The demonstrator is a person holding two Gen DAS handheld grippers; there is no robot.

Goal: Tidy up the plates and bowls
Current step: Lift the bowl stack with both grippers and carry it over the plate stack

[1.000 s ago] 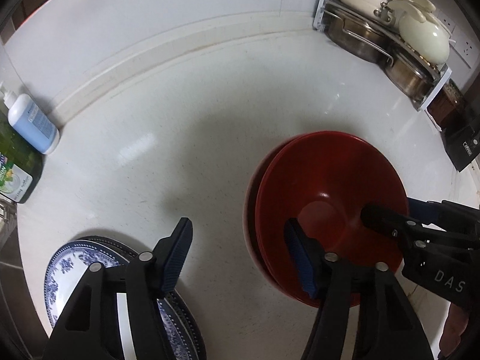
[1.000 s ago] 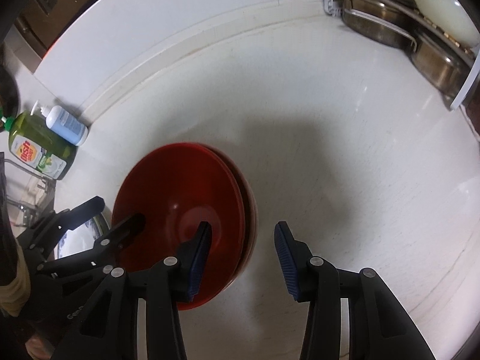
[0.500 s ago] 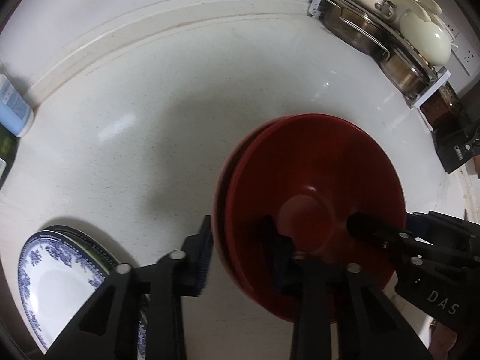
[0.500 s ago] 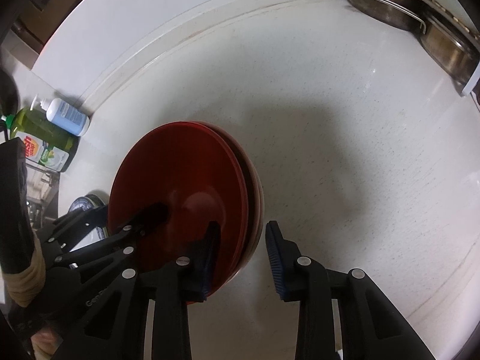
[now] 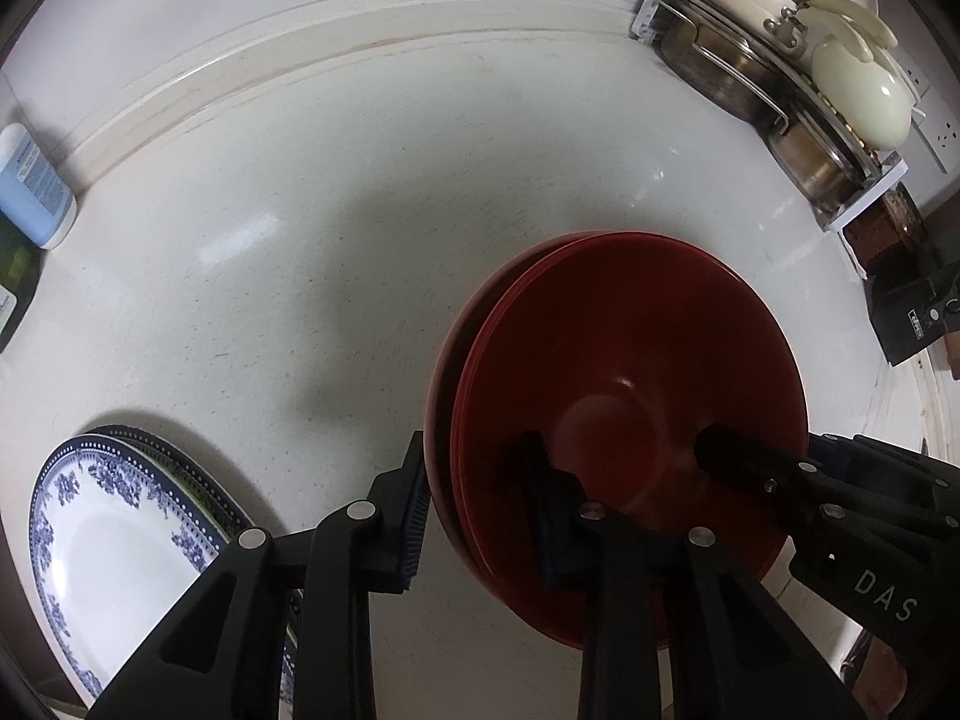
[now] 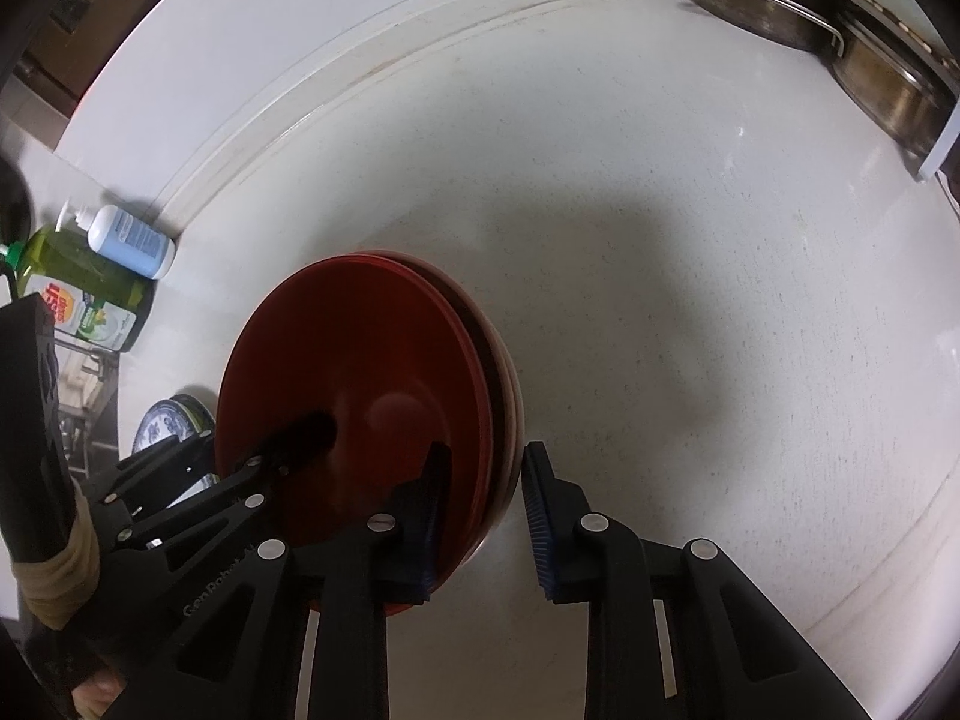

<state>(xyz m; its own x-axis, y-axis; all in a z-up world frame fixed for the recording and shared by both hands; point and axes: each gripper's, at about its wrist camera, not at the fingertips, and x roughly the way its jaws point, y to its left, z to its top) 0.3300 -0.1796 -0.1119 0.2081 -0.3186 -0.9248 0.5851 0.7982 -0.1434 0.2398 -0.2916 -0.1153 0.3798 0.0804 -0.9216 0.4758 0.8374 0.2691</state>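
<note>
Red nested plastic bowls [image 5: 624, 360] on white speckled countertop [image 5: 300, 240]: left gripper [image 5: 480, 510] and right gripper [image 6: 480, 510], both spread, each straddle opposite rim walls, angled downward.

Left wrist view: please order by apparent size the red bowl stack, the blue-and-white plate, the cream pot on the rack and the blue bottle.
1. red bowl stack, clearly largest.
2. blue-and-white plate, partly cut off by the frame.
3. cream pot.
4. blue bottle, also cut off at the edge, so its place against the pot is unsure.
</note>
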